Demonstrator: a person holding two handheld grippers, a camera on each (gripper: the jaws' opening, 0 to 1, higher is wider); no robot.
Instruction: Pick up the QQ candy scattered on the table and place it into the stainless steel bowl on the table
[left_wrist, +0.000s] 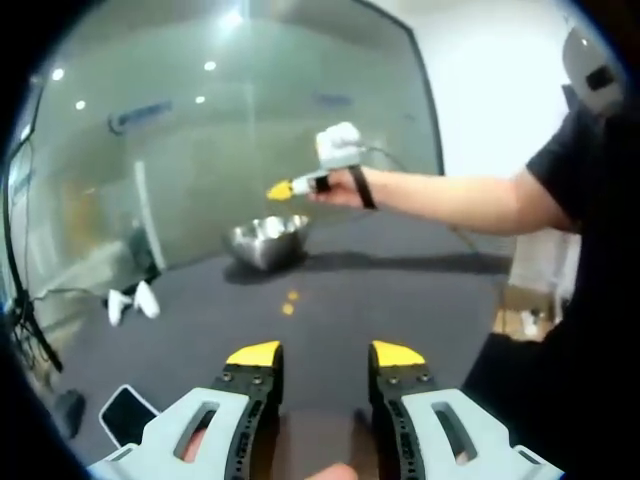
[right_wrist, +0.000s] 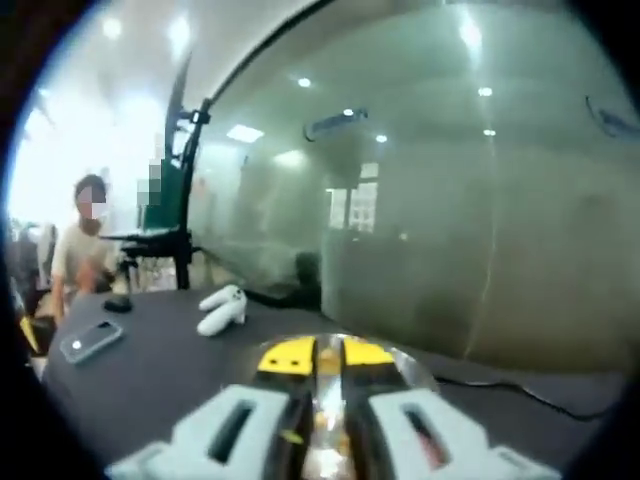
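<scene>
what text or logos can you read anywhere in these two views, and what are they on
None can be read.
Blue marking high on the glass wall in the left gripper view: too blurred to read.
Blue marking on the glass at the right edge of the right gripper view: blurred and cut off, not readable.
Phone on the table: no legible text.
Stainless steel bowl: no label visible.

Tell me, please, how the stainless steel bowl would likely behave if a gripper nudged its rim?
The stainless steel bowl looks thin-walled and nearly empty, so probably light and apt to slide on the smooth dark table. Its rounded bottom suggests it may rock or tip if pushed at the rim.
</scene>
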